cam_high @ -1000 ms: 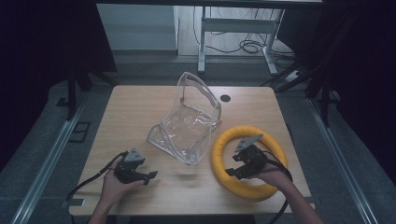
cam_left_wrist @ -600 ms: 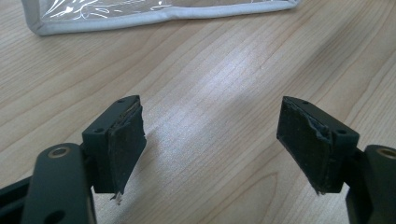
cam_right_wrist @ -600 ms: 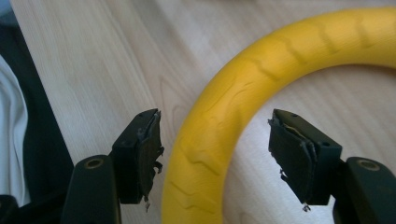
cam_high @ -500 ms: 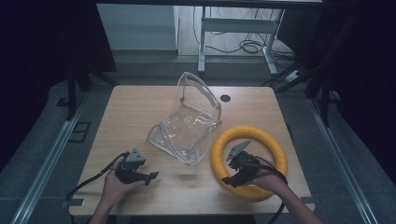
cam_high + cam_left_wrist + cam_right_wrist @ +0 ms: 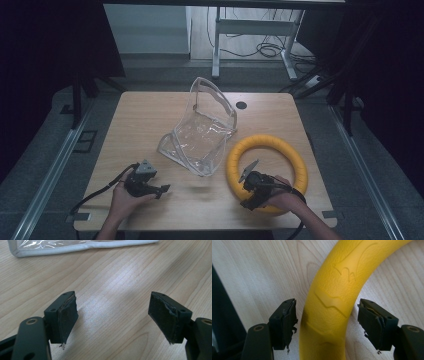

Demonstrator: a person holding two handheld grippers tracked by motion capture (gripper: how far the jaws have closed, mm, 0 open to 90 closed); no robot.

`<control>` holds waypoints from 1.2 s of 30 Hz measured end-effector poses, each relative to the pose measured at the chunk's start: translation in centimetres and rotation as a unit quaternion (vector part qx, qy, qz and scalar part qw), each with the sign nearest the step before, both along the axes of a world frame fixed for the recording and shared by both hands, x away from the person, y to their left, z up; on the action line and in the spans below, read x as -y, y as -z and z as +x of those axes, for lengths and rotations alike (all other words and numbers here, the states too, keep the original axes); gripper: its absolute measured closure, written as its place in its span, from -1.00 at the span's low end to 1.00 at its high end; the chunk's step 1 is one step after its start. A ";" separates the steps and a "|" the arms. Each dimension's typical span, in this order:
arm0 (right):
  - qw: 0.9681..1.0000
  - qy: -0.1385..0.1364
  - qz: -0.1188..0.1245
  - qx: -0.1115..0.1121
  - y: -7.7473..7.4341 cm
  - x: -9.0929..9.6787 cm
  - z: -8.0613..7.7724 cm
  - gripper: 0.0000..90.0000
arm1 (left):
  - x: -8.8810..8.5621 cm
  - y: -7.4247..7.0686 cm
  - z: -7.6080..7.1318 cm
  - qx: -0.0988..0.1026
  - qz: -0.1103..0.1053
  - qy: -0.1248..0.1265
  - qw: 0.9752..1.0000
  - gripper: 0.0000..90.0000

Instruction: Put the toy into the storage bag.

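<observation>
My right gripper (image 5: 248,192) has slid down toward the near edge of the bench since a second ago, when it sat higher over the yellow ring (image 5: 266,172), closer to the ring's middle. Now it is at the ring's near-left arc, and in the right gripper view the jaws stand wide with the yellow tube (image 5: 332,302) running up between them, neither pad touching it yet. I read that as lining up for a grasp on the ring; the closing is not yet done.

The ring itself lies flat in the near right part of the bench, in the same spot as in the earlier frames.

My left gripper (image 5: 159,189) rests near the near left corner, unmoved across the frames. Its jaws are wide apart over bare wood, holding nothing, and the left gripper view shows the white-edged border of the clear plastic bag (image 5: 75,246) farther off. That bag (image 5: 200,135) stands half open at mid-bench, just beside the ring's left side, unchanged.
</observation>
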State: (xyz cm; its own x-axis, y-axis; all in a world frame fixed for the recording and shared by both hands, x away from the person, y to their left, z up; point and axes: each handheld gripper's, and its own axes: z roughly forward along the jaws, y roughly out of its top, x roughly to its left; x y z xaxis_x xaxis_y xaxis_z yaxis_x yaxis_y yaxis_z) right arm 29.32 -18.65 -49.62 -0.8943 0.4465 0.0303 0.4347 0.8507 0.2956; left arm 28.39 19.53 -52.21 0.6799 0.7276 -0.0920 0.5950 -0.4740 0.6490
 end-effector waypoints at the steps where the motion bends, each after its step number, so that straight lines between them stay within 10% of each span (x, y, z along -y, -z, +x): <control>1: 1.000 0.001 -0.001 0.000 0.1 -0.1 0.0 -0.28 | 0.0 0.0 0.0 0.000 0.000 0.000 1.000 -0.48; 15: 1.000 -0.012 -0.013 -0.013 0.5 -0.4 0.3 0.00 | 0.0 0.0 0.0 0.000 0.001 0.000 1.000 -0.48; 25: 0.994 0.018 0.100 -0.029 -1.9 2.5 1.4 0.04 | 0.0 0.0 0.0 -0.001 0.003 0.001 1.000 -0.48; 36: 0.985 0.046 0.165 -0.012 -3.8 4.8 1.9 0.07 | 0.0 0.0 0.0 0.001 0.004 0.000 1.000 -0.49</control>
State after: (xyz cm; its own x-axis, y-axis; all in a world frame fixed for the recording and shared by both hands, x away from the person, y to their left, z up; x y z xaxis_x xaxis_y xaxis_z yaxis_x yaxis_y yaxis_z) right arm 31.20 -23.42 -45.79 -0.8479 0.4876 0.2082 0.5157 0.6673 0.5374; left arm 28.43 19.57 -52.19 0.6798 0.7285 -0.0843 0.5940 -0.4795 0.6459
